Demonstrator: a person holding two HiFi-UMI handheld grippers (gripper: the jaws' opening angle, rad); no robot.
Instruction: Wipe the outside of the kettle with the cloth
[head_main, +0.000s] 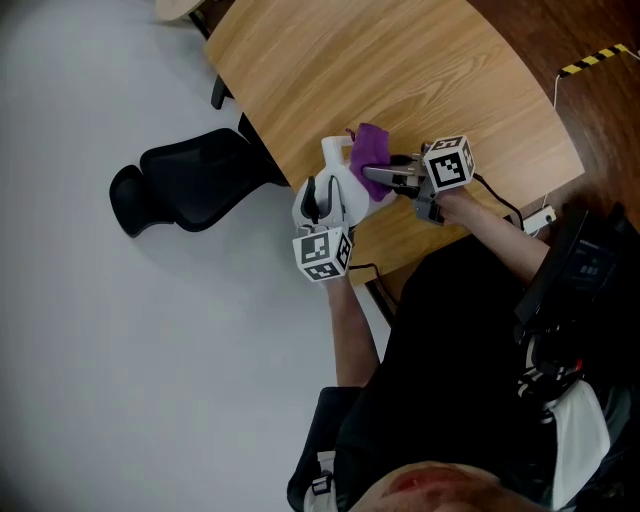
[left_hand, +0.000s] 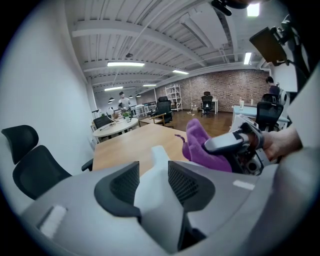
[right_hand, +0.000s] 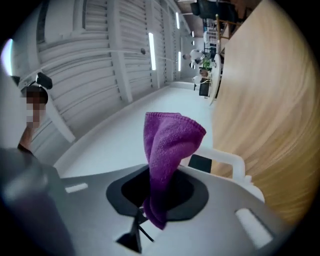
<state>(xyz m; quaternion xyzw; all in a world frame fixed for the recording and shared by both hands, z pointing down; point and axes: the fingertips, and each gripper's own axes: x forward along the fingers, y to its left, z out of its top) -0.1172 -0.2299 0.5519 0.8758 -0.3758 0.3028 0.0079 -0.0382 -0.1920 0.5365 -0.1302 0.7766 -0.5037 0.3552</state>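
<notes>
The white kettle (head_main: 338, 186) stands near the front edge of the wooden table (head_main: 420, 70). My left gripper (head_main: 318, 204) comes at it from the table's edge and is shut on it. In the left gripper view, the white kettle body (left_hand: 150, 185) fills the gap between the dark pads (left_hand: 122, 187), with the spout (left_hand: 159, 152) beyond. My right gripper (head_main: 378, 176) is shut on a purple cloth (head_main: 371, 149), which lies against the kettle's far side. The cloth (right_hand: 167, 145) sticks out between the right jaws, with a white part of the kettle (right_hand: 225, 161) behind it.
A black office chair (head_main: 190, 180) stands on the grey floor left of the table. The person's dark torso (head_main: 450, 360) is close to the table's front edge. Yellow-black tape (head_main: 598, 58) marks the floor at top right. More desks and chairs (left_hand: 112, 127) stand farther off.
</notes>
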